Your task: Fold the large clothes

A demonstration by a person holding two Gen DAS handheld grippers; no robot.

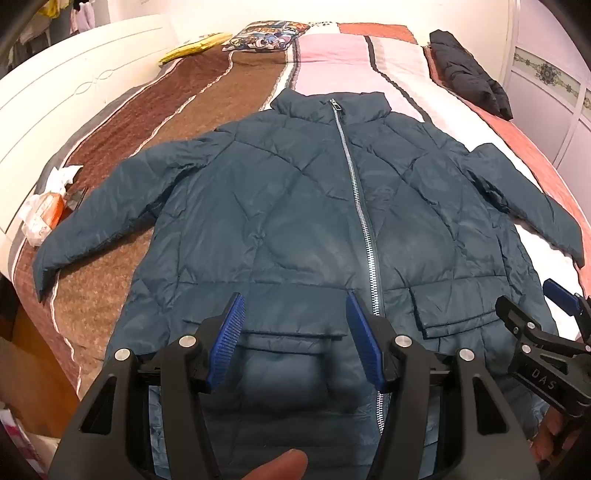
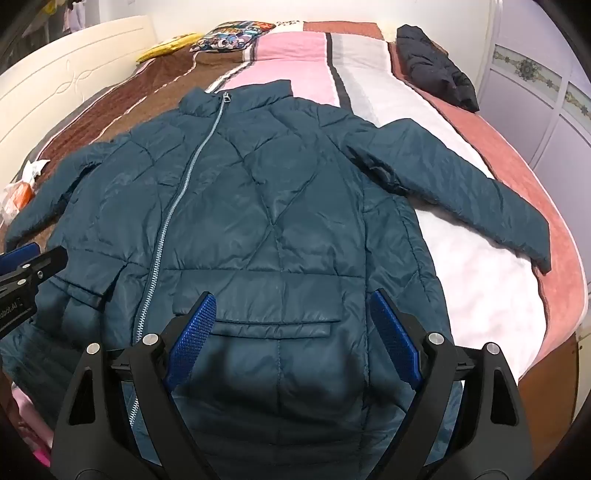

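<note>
A dark teal quilted puffer jacket [image 1: 295, 206] lies flat and zipped on the bed, collar far, sleeves spread out to both sides; it also shows in the right wrist view [image 2: 258, 221]. My left gripper [image 1: 295, 332] is open above the jacket's lower left pocket, holding nothing. My right gripper [image 2: 291, 332] is open above the lower right pocket flap, holding nothing. The right gripper also shows in the left wrist view [image 1: 554, 310] at the right edge. The left gripper shows in the right wrist view [image 2: 26, 266] at the left edge.
The bed has a striped brown, pink, white and red blanket [image 1: 325, 59]. A folded black jacket [image 1: 469, 74] lies at the far right. A patterned pillow [image 1: 266, 35] and yellow item [image 1: 192, 48] lie at the far end. A white bag with an orange box [image 1: 48, 206] lies by the headboard [image 1: 74, 81].
</note>
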